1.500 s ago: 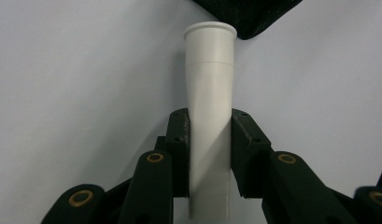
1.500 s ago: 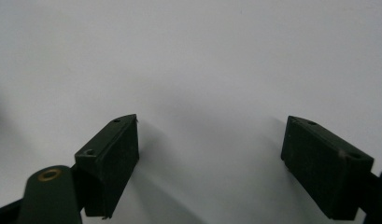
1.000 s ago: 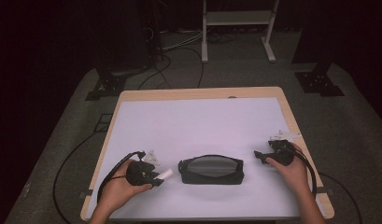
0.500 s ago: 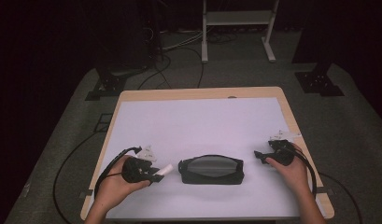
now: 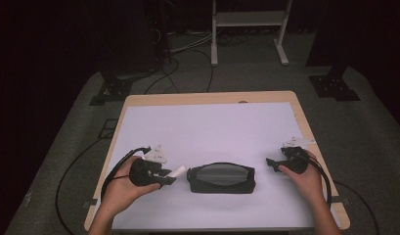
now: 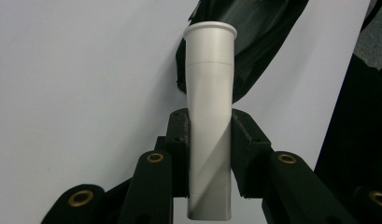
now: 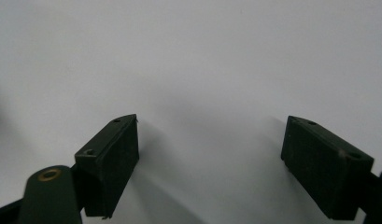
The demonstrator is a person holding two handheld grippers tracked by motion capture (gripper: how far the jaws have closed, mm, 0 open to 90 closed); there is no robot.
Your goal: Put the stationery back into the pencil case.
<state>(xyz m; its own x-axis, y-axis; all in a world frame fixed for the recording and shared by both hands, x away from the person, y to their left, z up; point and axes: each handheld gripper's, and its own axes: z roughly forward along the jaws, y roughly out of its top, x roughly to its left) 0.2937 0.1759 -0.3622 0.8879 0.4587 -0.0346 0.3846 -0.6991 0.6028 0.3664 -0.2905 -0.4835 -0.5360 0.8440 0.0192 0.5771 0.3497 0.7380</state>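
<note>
My left gripper (image 5: 164,177) is shut on a white tube (image 6: 210,116) with a flared cap end; both pads press its sides in the left gripper view. The tube (image 5: 177,172) points right toward a black mesh pouch (image 5: 221,178) lying at the table's front middle. That pouch (image 6: 254,32) shows dark just beyond the tube's cap. My right gripper (image 5: 272,163) rests at the right of the pouch, held low over the white table (image 5: 207,127). In the right gripper view its jaws stand wide apart, open, with nothing between the fingertips (image 7: 212,161).
The wooden table edge (image 5: 207,98) frames the white mat. Cables trail from each gripper over the table's sides. Beyond the far edge stand a white frame stand (image 5: 249,24) and black stand feet (image 5: 334,85) on grey carpet.
My left gripper has lifted a little off the table with the white tube in it. The right gripper and the pouch have kept still.
</note>
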